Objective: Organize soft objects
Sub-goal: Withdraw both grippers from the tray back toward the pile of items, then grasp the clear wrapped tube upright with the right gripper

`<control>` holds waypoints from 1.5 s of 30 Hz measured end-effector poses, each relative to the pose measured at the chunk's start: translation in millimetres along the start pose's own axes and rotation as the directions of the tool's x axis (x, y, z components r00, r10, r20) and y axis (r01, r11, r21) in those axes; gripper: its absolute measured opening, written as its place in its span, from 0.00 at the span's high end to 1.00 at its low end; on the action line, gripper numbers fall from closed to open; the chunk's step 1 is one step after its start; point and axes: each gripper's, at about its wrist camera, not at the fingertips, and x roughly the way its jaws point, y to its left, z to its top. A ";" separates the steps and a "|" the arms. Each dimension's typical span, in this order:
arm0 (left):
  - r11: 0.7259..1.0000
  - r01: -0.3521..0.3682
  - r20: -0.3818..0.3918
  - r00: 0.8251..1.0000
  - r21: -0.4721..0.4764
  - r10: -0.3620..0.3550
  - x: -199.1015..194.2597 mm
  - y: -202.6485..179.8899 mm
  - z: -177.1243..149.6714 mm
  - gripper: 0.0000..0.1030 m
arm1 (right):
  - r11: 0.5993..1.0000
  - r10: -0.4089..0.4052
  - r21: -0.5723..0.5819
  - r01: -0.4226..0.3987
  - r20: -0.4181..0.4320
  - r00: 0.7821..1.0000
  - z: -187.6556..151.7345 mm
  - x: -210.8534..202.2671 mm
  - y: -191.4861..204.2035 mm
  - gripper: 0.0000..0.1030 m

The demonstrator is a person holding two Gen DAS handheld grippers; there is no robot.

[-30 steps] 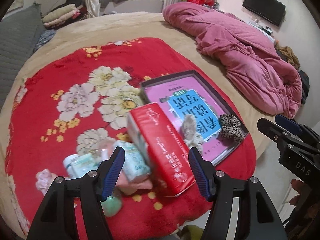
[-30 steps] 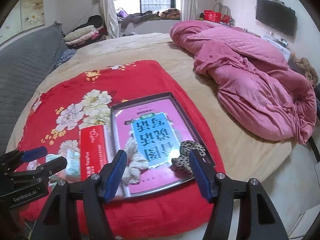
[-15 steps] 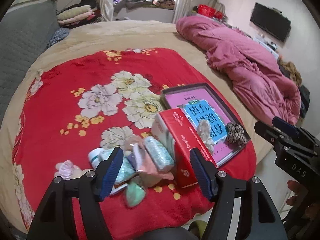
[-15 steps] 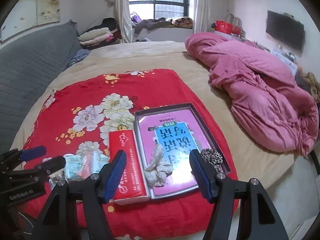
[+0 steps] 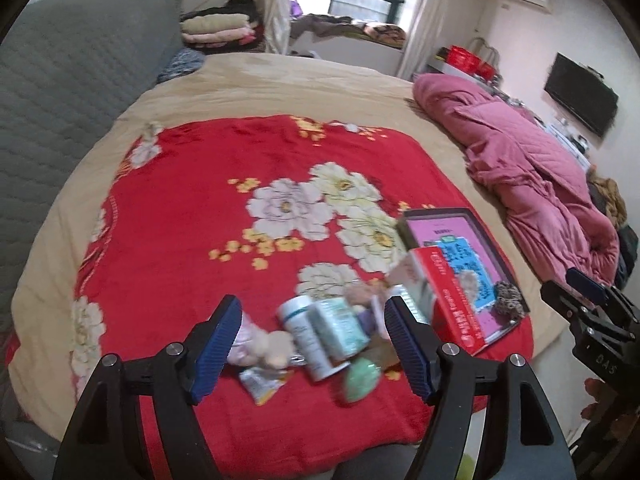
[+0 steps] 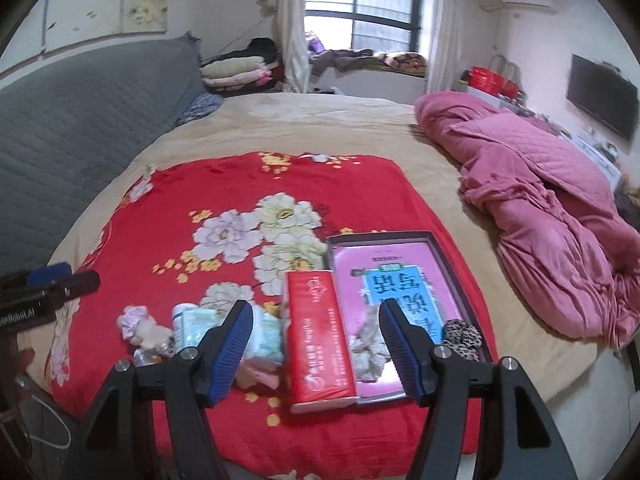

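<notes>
Both grippers pulled back, left gripper (image 5: 312, 344) jaws just widened, right gripper (image 6: 316, 346) jaws apart, empty above pile (image 5: 320, 332) at frame bottom.

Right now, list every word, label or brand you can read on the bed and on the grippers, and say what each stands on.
"DAS": on the body of the right gripper, at the edge of the left wrist view.
"...nRobot.AI", start cut off and blurred: on the left gripper, in the right wrist view.
Large Chinese characters, upside down, unreadable: on the blue panel of the pink book.
White print on the red box: too blurred.
Labels on the small packets: too blurred.
</notes>
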 end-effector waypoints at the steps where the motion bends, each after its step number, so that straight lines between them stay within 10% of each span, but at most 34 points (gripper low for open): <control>1: 1.000 -0.003 -0.001 1.000 -0.007 0.003 -0.8 5.3 -2.0 0.27 | 1.000 0.003 -0.010 -0.003 -0.004 1.000 -1.0 0.8 4.4 0.37; 24: 0.999 -0.022 -0.152 0.988 -0.045 0.015 40.9 39.2 -64.6 0.27 | 0.994 0.030 -0.101 -0.046 -0.160 0.987 -47.7 65.1 44.8 0.37; 45: 0.998 -0.005 -0.252 0.968 -0.066 -0.012 96.8 44.1 -76.1 0.27 | 0.939 -0.165 -0.331 0.095 -0.190 0.968 -61.6 147.4 77.6 0.37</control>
